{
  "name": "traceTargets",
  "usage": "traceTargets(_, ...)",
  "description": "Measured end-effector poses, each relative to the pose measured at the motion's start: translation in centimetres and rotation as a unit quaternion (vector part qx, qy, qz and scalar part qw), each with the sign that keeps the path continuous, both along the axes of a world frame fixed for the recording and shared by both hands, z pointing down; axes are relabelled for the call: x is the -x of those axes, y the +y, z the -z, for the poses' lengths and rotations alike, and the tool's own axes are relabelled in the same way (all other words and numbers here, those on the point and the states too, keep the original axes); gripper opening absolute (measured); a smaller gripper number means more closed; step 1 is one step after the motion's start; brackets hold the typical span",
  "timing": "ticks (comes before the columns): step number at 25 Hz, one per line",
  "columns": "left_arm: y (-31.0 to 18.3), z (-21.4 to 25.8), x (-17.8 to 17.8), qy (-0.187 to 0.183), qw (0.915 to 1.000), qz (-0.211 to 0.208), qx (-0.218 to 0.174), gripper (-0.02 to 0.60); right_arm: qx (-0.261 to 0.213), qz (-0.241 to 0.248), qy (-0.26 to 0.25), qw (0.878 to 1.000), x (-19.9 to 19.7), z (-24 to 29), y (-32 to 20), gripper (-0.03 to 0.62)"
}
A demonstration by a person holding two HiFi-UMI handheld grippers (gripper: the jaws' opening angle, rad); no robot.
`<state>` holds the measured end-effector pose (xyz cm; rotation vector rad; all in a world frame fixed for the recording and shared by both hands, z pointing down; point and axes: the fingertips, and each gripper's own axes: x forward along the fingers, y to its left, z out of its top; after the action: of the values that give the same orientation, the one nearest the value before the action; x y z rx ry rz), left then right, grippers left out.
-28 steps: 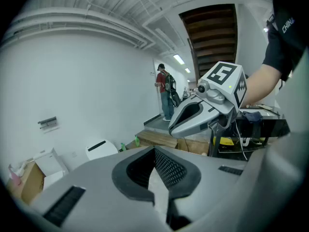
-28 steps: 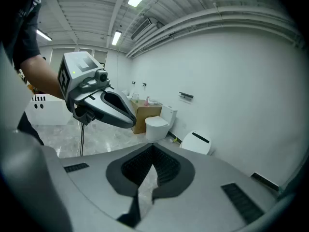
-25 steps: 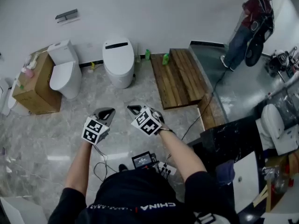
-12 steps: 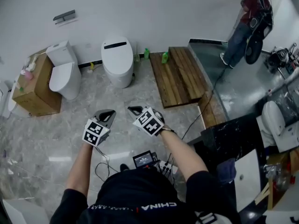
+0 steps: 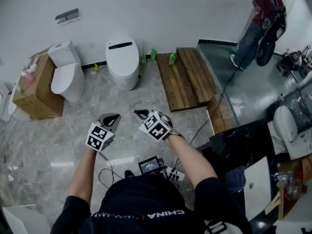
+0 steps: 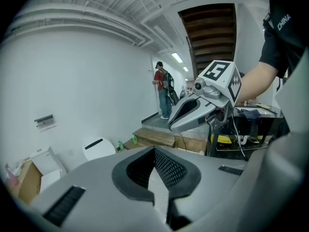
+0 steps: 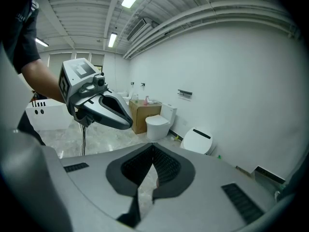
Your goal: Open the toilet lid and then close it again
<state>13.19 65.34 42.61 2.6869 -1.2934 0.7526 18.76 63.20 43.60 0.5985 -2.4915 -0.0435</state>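
The toilet (image 5: 122, 62) stands against the wall (image 5: 161, 13), between a second toilet (image 5: 66, 78) and a wooden platform (image 5: 187, 79).

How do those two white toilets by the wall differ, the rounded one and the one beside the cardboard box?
The rounded white toilet has no tank and a black strip on its top; the white toilet with a boxy tank has a plain lid. The rounded one stands free; the tanked one sits beside the brown cardboard box. Both are white with lids down.

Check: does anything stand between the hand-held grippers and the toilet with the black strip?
Nothing visible does. Only bare marble floor lies between the left hand-held gripper, the right hand-held gripper and the toilet.
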Motion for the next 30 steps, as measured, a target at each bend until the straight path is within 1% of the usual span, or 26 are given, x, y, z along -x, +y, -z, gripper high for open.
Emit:
traceTargets(6, -0.7, -0.4, 0.0, -0.003, 1.0, 0.003, 0.003, 0.009, 0.002, 0.0, 0.0, 1.0, -0.5, -0.3, -0.8, 0.012)
traceTargets(11, -1.8, -0.8, -0.8, -0.005, 0.9999, 0.006, 0.007, 0.009, 0.011, 0.001, -0.003, 1.0, -1.8, -1.0, -1.8, 0.012)
traceTargets(16, -3.1, -1.5, -1.3, -0.007, 0.9997, 0.024, 0.008, 0.009, 0.029, 0.0, -0.007, 1.0, -3.3, -2.5, -3.4, 0.012)
traceTargets(21, -4.4, -3.2, -0.5, -0.009, 0.9989, 0.04, 0.022, 0.009, 0.051, 0.002, -0.007, 0.999, -3.2, -3.9, -5.3, 0.012)
traceTargets(23, -5.7, -3.8, 0.3, -0.008, 0.9987, 0.043, 0.028, 0.009, 0.056, 0.006, -0.003, 0.998, -2.6, -4.5, -6.5, 0.012)
traceTargets(26, -8.8, -4.9, 1.7, -0.006, 0.9985, 0.044, 0.032, 0.009, 0.057, 0.015, 0.012, 0.998, -1.5, -5.5, -9.3, 0.012)
traceTargets(30, -14.1, -6.3, 4.4, 0.0, 0.9986, 0.04, 0.034, 0.009, 0.063, 0.002, 0.021, 0.998, 0.4, -6.9, -14.5, 0.012)
